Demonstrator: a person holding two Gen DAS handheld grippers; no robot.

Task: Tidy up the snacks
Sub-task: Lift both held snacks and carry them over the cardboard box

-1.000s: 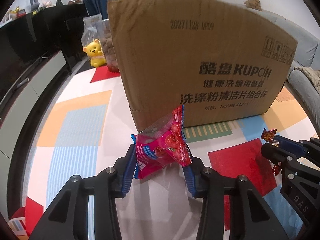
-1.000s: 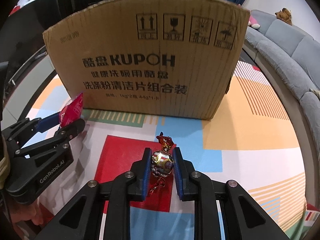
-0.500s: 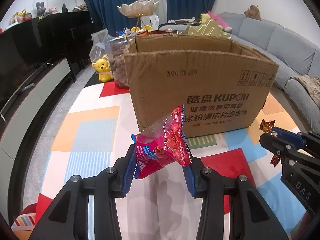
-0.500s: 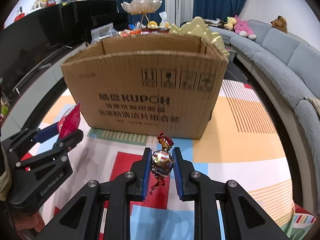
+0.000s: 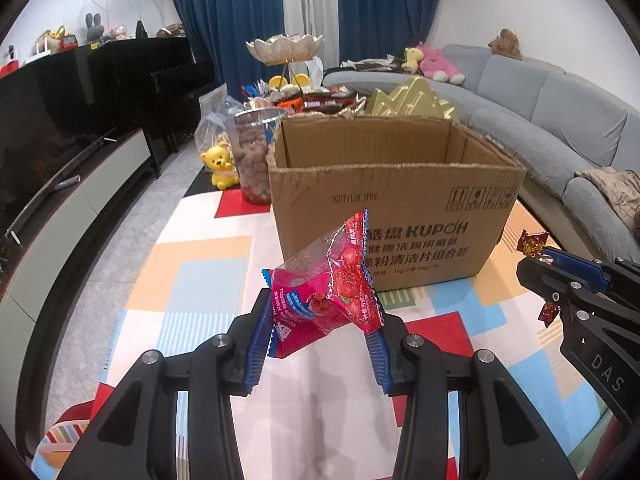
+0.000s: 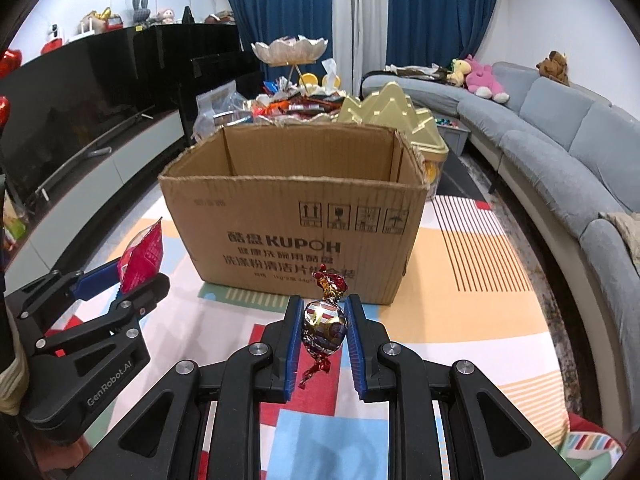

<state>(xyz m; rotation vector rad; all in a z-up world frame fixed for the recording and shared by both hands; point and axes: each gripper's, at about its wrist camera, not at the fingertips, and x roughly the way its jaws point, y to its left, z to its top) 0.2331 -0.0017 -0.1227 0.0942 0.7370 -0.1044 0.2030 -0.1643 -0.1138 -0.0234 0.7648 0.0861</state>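
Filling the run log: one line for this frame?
left gripper: shut on pink snack packet | right gripper: shut on foil candy | cardboard box: open, ahead

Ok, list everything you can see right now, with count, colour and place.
cardboard box: one, brown, open-topped, on the mat ahead
snack packet: one, pink-red, in the left jaws
wrapped candy: one, red-gold foil, in the right jaws
play mat: one, multicoloured, on the floor
bear toy: one, yellow, left of the box
jar: one, clear, brown contents, beside the bear
sofa: one, grey, right side
left gripper: one, black and blue, shut
right gripper: one, black and blue, shut
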